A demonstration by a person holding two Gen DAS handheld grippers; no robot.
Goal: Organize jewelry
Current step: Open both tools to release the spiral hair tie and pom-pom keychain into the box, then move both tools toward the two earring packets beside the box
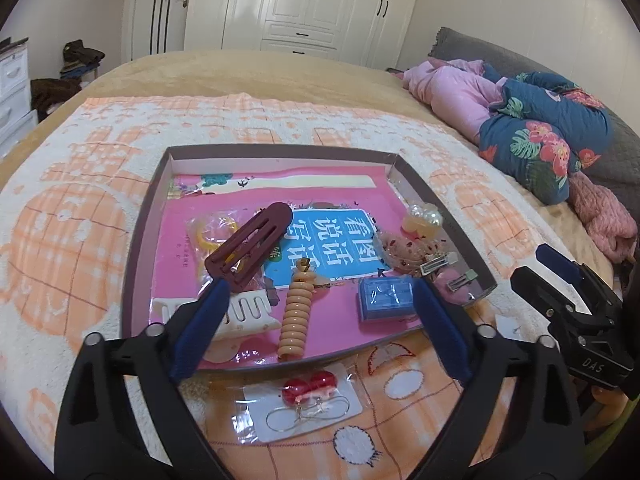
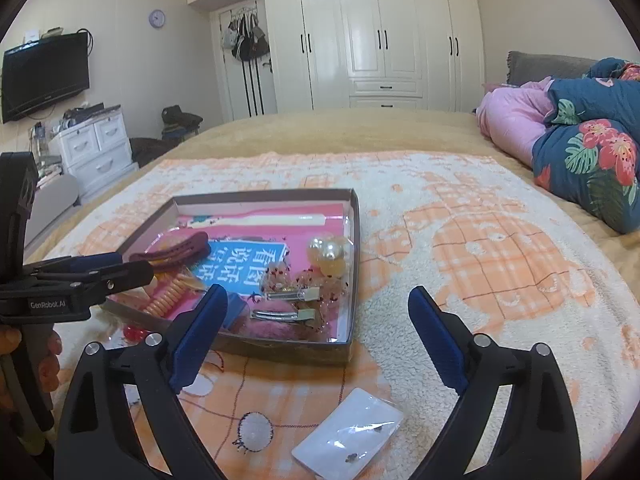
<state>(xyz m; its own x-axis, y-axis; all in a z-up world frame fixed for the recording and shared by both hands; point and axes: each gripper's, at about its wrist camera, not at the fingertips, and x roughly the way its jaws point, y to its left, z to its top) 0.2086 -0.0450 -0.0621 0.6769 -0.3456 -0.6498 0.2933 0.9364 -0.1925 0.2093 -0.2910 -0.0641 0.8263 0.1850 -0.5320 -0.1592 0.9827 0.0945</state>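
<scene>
Left tool (image 1: 320, 316) (wide open) hangs above earring card (image 1: 302, 404).

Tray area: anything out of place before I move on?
Two earring cards lie outside the tray, on the blanket: the red earring card at its near edge and the small stud card before the open right gripper.

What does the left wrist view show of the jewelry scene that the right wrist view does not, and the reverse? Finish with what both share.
Only the left wrist view shows the earring card with red beads whole, lying on the blanket in front of the tray, and the white comb inside the tray.

Only the right wrist view shows the small white card on the blanket, and the wall television.

Both show the tray, the dark red hair clip, the beige ribbed clip, the pearl ornament, and each gripper's jaws open with nothing between them.
</scene>
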